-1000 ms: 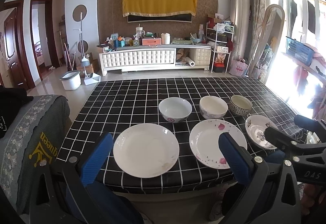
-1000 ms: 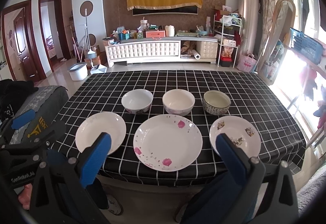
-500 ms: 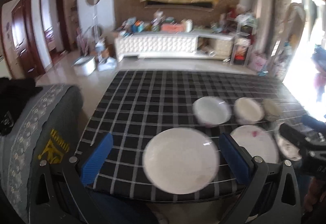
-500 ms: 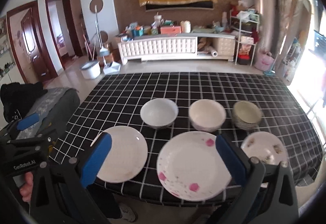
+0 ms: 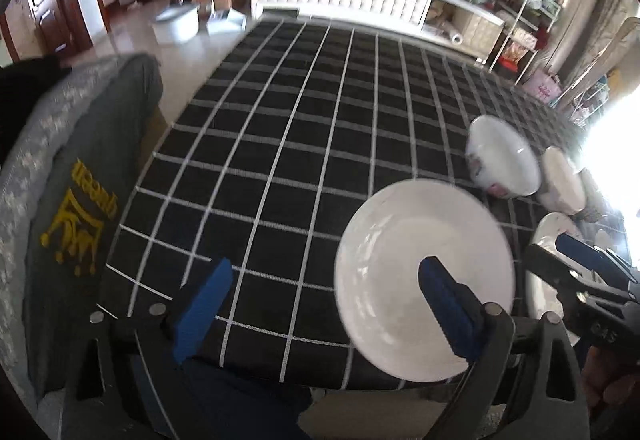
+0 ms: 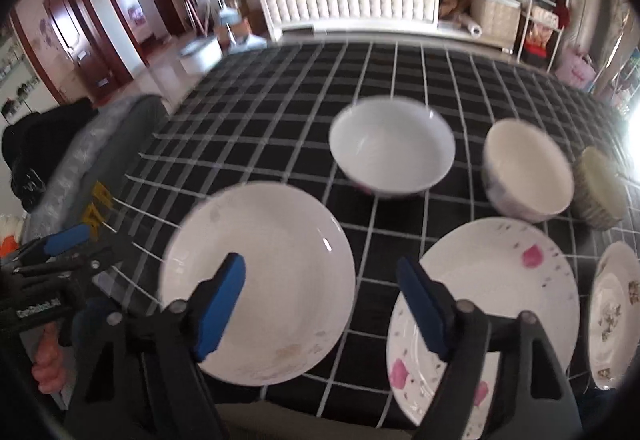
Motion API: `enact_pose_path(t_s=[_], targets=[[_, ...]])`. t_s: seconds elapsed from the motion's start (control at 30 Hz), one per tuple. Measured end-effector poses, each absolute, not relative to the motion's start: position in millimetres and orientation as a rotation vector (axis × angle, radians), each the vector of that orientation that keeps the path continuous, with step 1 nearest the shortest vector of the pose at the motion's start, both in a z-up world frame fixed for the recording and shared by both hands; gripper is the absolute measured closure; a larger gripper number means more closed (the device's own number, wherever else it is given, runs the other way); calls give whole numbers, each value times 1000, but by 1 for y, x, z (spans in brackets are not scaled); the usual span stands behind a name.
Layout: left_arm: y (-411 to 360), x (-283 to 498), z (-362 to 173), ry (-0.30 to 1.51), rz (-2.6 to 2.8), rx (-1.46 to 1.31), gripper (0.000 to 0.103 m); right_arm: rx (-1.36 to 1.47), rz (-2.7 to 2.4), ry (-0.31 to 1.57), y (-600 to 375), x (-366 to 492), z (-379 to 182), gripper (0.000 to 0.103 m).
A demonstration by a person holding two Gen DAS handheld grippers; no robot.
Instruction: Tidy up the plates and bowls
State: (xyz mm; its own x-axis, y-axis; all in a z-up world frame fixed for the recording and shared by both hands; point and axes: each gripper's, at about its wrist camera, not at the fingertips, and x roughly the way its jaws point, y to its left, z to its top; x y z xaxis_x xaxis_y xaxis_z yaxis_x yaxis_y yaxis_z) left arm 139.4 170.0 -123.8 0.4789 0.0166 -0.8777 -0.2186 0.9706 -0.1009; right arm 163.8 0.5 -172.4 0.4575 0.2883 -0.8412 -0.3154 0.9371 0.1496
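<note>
The left gripper (image 5: pixel 320 292) has come down low over the near edge of the table, and its blue jaws are closing, though they are not pressing on anything yet. One blue finger (image 5: pixel 440 304) sits in front of the plain white plate (image 5: pixel 400 268); the other hangs over bare cloth to the side. A second ago this gripper was high up and looking across the whole room — now the plate fills much of its view.

The right gripper (image 6: pixel 320 300) has dropped down too. Its jaws are also closing, with nothing squeezed between them. They hang over the gap between the plain white plate (image 6: pixel 272 272) and the pink-flower plate (image 6: pixel 512 280).

The big black checked table (image 6: pixel 400 79) holds everything. The three plates lie in the near row: plain white, then pink-flower, then a small patterned plate (image 6: pixel 616 304) at the far side. Behind them stand three bowls — a white bowl (image 6: pixel 392 147), a cream bowl (image 6: pixel 528 167) and a greenish bowl (image 6: pixel 600 191). All are apart and none are stacked.

So the sorting has not truly begun. Both grippers have only moved in close, and I think the plain white plate will be picked first. The pictures are blurry, so small details are hard to see.
</note>
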Motion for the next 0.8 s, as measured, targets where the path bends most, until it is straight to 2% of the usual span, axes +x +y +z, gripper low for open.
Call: enact_pose_path(t_s=[0.03,0.13,0.17,0.27,0.33,0.47,0.57,0.63,0.8], targets=[[170,142,-131,1086,150,-209,23,-39,369,1048,0,167,-177,37],[173,148,-152,1143,139,-227,40,-41,371,1105,2,177,-193,44],[174,149,-158,1158,131,-233,43,-39,364,1120,1,179,-197,44],[176,152,-170,1185,132,-239,45,-49,352,1143,0,181,-207,46],[176,152,-172,1185,149,-233,49,-39,351,1158,-3,182,-210,58],[172,158,-178,1198,113,-238,74,-16,339,1191,-8,186,-218,72],[168,159,-177,1205,104,-219,81,14,349,1207,-11,187,-222,85],[168,162,-178,1209,85,-230,87,29,352,1207,-14,188,-221,85],[161,168,-180,1216,71,-229,94,39,346,1210,-17,188,-220,85]])
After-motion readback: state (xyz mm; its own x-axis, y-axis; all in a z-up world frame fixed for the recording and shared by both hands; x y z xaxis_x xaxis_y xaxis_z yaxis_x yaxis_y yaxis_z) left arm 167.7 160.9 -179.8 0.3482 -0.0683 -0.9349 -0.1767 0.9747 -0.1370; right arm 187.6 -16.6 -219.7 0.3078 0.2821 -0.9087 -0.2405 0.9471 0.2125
